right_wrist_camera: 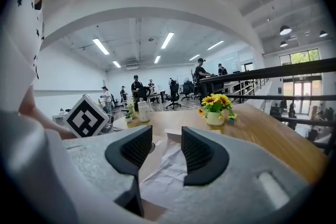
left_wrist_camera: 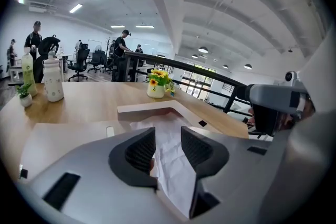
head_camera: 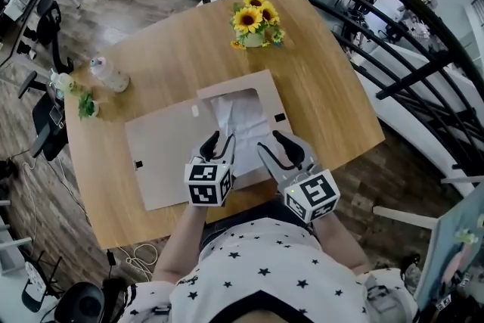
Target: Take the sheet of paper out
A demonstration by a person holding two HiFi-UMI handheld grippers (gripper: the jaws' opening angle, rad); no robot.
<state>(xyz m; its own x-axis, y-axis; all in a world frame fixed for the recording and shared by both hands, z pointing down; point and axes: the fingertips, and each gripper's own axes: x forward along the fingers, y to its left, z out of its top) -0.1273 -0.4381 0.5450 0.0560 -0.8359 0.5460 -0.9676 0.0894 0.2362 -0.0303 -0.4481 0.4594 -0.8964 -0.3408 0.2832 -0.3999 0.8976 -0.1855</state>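
Left gripper (head_camera: 219, 144) jaws apart over crumpled white paper (head_camera: 246, 117), right gripper (head_camera: 277, 150) jaws apart, flat cardboard folder (head_camera: 168, 147)

**Near end of the paper lost under both grippers**

In the head view, the 6 o'clock end of the sheet of paper (head_camera: 246, 121) runs under the left gripper (head_camera: 218, 144) and the right gripper (head_camera: 274, 147). The near edge of the cardboard folder (head_camera: 166, 147) is covered there too. Whether either gripper's spread jaws touch the sheet cannot be told. The frame cuts off the person (head_camera: 257, 268) at 6 o'clock. The bottle (head_camera: 111, 75), at the table's (head_camera: 325, 87) 10 o'clock, is too small to read.
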